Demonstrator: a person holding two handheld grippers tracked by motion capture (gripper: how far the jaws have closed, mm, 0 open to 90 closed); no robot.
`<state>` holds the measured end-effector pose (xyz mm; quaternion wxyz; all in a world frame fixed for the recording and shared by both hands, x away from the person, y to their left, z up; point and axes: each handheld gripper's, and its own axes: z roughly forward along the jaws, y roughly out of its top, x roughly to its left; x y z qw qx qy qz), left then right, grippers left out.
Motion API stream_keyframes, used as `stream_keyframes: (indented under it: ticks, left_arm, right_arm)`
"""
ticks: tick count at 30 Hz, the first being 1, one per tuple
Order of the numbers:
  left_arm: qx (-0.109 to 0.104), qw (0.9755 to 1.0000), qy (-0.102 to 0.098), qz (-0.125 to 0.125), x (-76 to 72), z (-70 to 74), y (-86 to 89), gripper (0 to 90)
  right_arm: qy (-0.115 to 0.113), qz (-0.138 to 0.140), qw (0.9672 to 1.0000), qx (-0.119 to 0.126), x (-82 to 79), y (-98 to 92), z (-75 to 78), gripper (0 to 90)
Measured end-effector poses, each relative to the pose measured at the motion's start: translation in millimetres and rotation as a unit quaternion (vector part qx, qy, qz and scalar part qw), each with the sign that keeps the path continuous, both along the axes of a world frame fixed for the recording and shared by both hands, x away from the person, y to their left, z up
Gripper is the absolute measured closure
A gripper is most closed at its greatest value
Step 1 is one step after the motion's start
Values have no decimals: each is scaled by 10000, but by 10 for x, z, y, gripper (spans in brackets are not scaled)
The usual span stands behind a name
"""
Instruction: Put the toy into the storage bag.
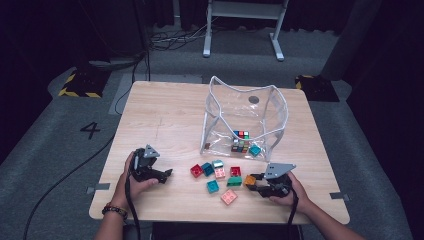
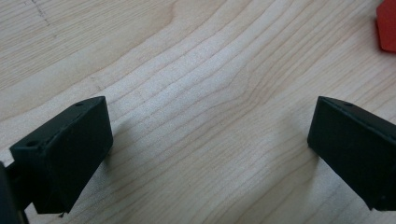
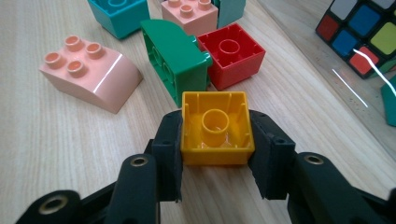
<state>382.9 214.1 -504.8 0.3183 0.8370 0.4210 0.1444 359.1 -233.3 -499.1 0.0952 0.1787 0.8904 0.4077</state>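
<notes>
Dark room with grey carpet; a light wooden table (image 1: 165,115) stands in the middle, a white metal frame (image 1: 244,15) behind it, and black-and-yellow floor markers at either far corner.

A clear plastic bag (image 1: 246,117) with a white rim sits open-mouthed on the right half of the table. Inside it lie a puzzle cube (image 1: 240,141) and a teal block (image 1: 255,150), which suggests the bag is the collecting point for the loose pieces.

Between the bag and the person's edge of the table lies a scatter of toy blocks: a red block (image 1: 196,171), a green block (image 3: 175,58), a pink block (image 3: 91,72) and others in teal and pink. They lie close together, some touching, some on their sides or upside down.

Right gripper (image 3: 217,135): closed on the yellow block (image 3: 216,128), one pad flat against each side wall. The block is upside down, hollow underside up, and appears to rest on the table just in front of the green one. In the high view this gripper (image 1: 252,182) lies at the right end of the scatter. The side-on grip looks square and suited to a lift, judged as the opening step of moving the block to the bag.

Left gripper (image 2: 210,135): jaws wide apart over bare wood, nothing between them. It sits (image 1: 167,173) left of the scatter, apparently parked clear of the working hand.
</notes>
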Motion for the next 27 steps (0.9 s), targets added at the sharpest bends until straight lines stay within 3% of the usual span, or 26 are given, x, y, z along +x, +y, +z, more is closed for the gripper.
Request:
stream_keyframes:
  ticks: [6, 18, 27]
  left_arm:
    - [1, 10000, -3, 0, 0, 0, 0, 3]
    - [-3, 10000, 3, -1, 0, 0, 0, 3]
    - [9, 10000, -8, 5, 0, 1, 1, 3]
  right_arm:
    - [4, -3, 9999, 120, -2, -154, 150, 594]
    - [-352, -126, 9986, 384, 29, -434, 494, 595]
    - [-585, -338, 9953, 694, 94, -707, 831, 594]
